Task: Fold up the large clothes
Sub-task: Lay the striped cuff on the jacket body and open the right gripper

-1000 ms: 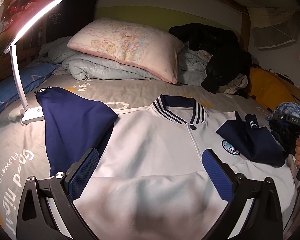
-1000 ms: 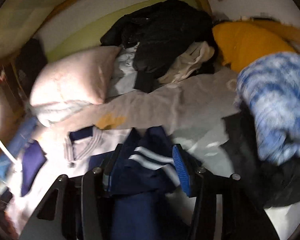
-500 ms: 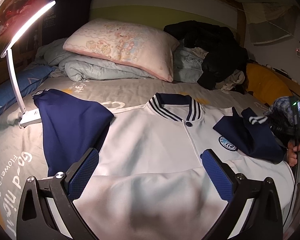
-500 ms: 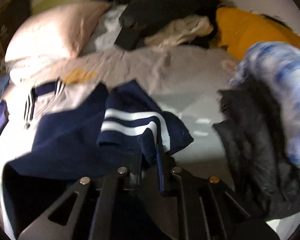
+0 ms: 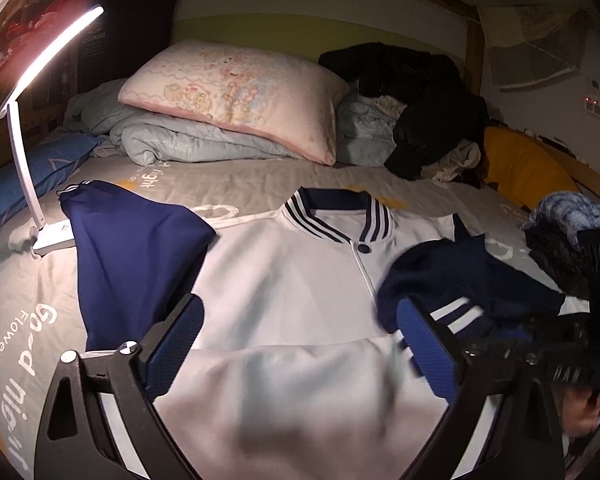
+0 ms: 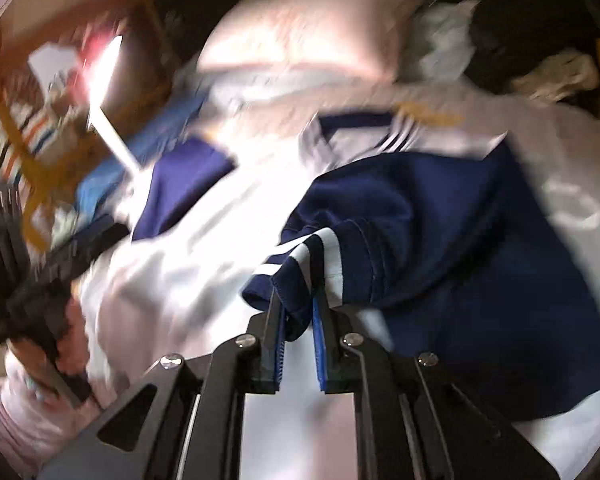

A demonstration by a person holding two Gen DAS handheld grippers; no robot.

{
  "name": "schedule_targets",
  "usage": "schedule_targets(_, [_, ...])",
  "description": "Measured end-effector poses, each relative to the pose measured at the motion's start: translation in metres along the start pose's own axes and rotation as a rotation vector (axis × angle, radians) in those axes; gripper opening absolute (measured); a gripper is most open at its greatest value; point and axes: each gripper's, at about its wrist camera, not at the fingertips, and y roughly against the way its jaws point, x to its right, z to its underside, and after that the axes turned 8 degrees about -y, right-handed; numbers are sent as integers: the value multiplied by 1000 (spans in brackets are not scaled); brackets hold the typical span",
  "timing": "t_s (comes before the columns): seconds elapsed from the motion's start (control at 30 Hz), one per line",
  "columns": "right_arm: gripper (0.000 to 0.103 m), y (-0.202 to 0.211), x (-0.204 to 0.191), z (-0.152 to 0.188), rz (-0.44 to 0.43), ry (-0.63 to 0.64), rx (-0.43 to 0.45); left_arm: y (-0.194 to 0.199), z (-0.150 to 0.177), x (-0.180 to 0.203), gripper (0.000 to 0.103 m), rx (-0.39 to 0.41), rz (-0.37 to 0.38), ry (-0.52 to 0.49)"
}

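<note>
A white jacket (image 5: 284, 280) with navy sleeves lies spread, front up, on the bed (image 5: 260, 184), its striped collar (image 5: 336, 216) pointing to twelve o'clock toward the pillow (image 5: 236, 92). It looks soft, light and floppy, so it will likely sag and crease wherever it is lifted; the ribbed cuffs and hems seem the firmest places to pinch. The far sleeve (image 5: 132, 264) lies flat at about nine o'clock of the body, near the base of a desk lamp (image 5: 52, 236). The right tongs (image 6: 298, 312) are nearly shut, pinching the striped cuff (image 6: 316, 256) of the other sleeve (image 6: 440, 240), which is bunched over the chest at about three o'clock in the left wrist view. The left tongs (image 5: 300, 348) hover over the lower body of the jacket, jaws wide and closing slightly, with fabric below them but nothing gripped between the pads.
</note>
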Motion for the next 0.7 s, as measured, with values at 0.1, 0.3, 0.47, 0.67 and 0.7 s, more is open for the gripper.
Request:
schedule_targets(0.1, [18, 5, -13, 4, 31, 56, 16, -3, 2, 5, 81, -18, 28, -13])
schedule_targets(0.3, [49, 56, 8, -16, 72, -45, 214, -22, 6, 28, 65, -93, 200, -36])
schedule_targets(0.47, [55, 78, 33, -32, 285, -90, 344, -66, 13, 54, 66, -251, 286, 3])
schedule_targets(0.67, [55, 86, 70, -38, 340, -189, 337, -78, 16, 55, 38, -265, 294, 30])
schedule_targets(0.7, [55, 86, 75, -37, 358, -208, 334, -78, 17, 58, 28, -262, 307, 13])
